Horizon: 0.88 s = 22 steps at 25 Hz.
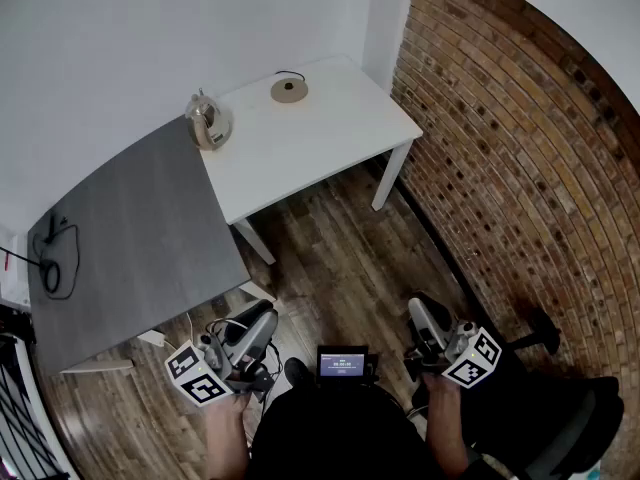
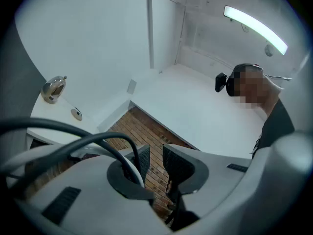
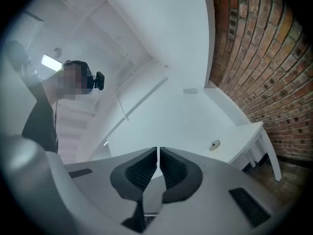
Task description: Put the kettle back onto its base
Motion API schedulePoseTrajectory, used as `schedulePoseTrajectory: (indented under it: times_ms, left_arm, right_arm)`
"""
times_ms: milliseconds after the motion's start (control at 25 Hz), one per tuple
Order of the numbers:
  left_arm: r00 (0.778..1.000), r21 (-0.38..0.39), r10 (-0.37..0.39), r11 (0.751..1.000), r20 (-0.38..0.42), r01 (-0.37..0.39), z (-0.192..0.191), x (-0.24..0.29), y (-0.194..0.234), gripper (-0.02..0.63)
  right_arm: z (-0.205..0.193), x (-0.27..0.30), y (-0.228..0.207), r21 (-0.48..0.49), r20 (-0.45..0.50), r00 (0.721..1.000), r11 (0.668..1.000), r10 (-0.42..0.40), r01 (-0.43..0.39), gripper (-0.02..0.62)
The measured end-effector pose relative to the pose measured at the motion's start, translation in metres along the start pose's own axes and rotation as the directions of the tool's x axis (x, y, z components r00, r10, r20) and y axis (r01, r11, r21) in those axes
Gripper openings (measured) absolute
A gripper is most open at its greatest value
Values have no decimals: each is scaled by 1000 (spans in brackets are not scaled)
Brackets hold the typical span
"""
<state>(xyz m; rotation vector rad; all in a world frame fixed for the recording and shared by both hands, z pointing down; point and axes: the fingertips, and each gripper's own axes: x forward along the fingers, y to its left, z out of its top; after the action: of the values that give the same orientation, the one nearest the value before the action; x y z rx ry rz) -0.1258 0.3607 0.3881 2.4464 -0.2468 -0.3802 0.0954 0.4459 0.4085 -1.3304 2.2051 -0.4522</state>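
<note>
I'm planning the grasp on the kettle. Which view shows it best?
The head view: the kettle stands whole on the white table, apart from its base. The left gripper view shows the kettle small and far off. The right gripper view shows only the base.

White table (image 1: 330,138) — kettle (image 1: 208,120), base (image 1: 289,90)

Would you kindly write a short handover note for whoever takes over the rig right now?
Left gripper: jaws slightly apart, empty, held low, short of the tables.
Right gripper: shut, empty, also low.
Kettle: upright on the white table, at the edge next to the grey table.
Base: same table, apart from the kettle, nearer the wall.
Done: nothing.
Left: grasp the kettle and seat it on the base.
</note>
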Motion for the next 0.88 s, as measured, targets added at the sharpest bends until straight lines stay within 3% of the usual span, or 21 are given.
schedulePoseTrajectory:
  times_ms: [880]
  left_arm:
    - [999,15,25,1000,-21,-25,-18,18,-14,83]
  right_arm:
    - [11,-27,-21,52,39,999,999,-13,11,28]
